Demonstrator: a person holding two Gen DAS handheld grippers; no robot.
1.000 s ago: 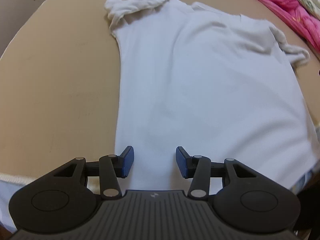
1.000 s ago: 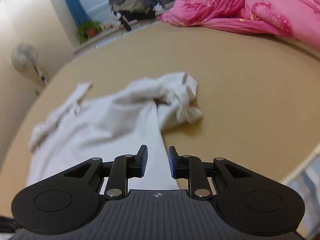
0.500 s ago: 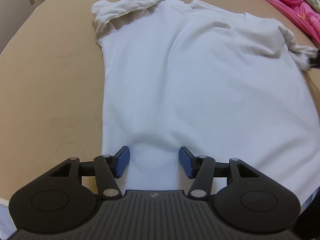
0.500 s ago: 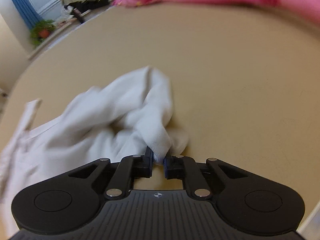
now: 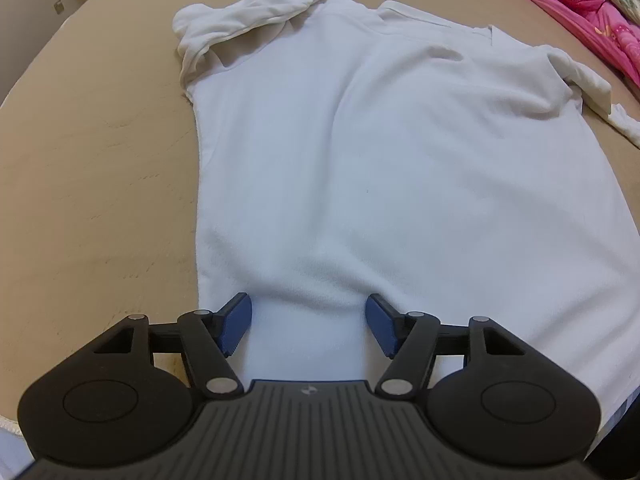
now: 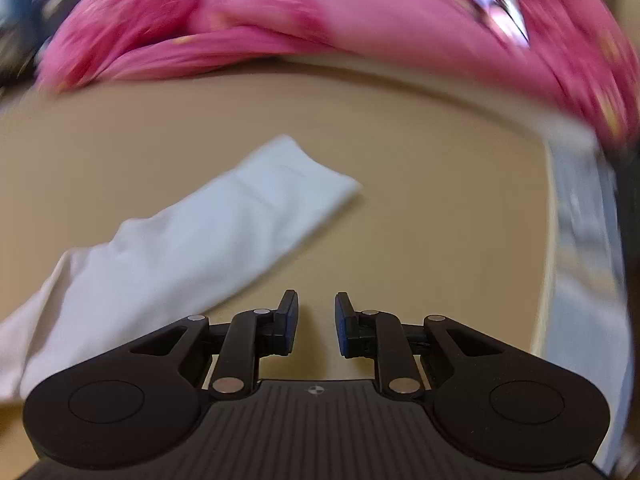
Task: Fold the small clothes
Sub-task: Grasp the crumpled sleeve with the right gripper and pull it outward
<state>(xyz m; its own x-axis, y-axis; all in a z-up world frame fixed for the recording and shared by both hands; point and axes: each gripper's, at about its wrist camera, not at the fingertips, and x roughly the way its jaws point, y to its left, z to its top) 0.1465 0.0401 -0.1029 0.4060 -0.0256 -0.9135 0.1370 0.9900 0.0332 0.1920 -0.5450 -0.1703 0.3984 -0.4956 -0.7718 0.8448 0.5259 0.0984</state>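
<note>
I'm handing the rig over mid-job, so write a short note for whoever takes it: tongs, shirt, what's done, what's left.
Left tongs: opening, pads astride the hem of the white shirt, not pinching it.
Right tongs: opening, nothing between them, over bare tabletop beside the right sleeve.
Shirt: flat on the table, right sleeve laid out straight, left sleeve bunched by the shoulder.
Done: body spread.
Left: flatten the left sleeve, then all the folds.
</note>
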